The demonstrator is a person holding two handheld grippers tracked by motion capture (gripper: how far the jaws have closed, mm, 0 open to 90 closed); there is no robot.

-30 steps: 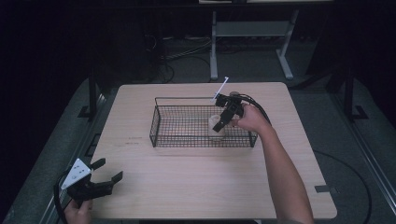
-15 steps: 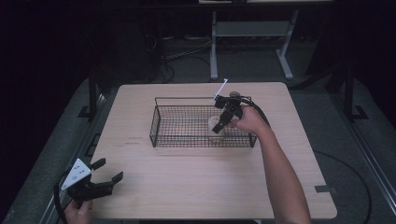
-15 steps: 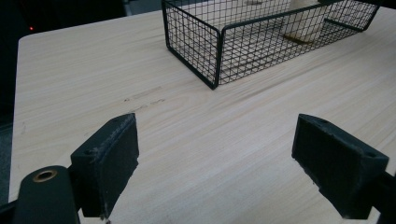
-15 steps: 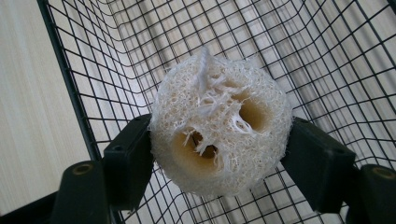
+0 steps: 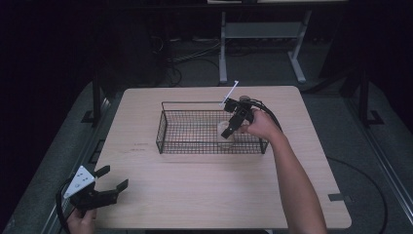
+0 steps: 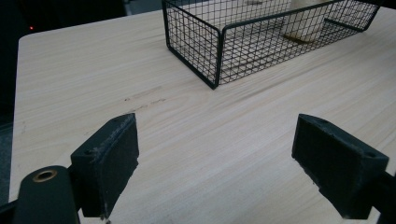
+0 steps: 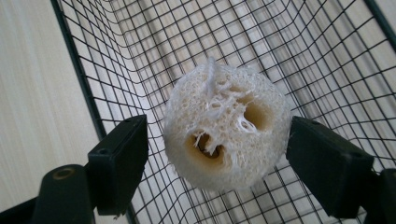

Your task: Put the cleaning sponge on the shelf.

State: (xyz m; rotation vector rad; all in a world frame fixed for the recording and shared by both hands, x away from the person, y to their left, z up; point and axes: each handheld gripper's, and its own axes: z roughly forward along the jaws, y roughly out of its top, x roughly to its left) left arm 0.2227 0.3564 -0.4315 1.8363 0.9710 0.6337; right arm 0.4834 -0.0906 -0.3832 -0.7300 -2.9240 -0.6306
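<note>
While the wire basket sits at the centre of the desk, slightly toward the upper half of the high view, wide bands of bare wood lie all around it: a broad strip across the lower half of the frame, and narrower margins to the left, the right and along the far edge. The right gripper reaches into the right part of the basket, close to its near wall, with the person's hand above the rim. In the right gripper view its jaws stand open on either side of a pale loofah piece; the right jaw looks to be at the loofah's edge, while a slim gap shows at the left one. The loofah rests on the mesh floor, and the basket's wall and the desk beyond it run up the left of that frame.

At the lower left corner of the high view the left gripper hovers at the desk's near edge, well apart from the basket. In its own view the jaws are spread wide with nothing between them, bare wood ahead, and the basket's near corner in the upper centre of the frame.
</note>
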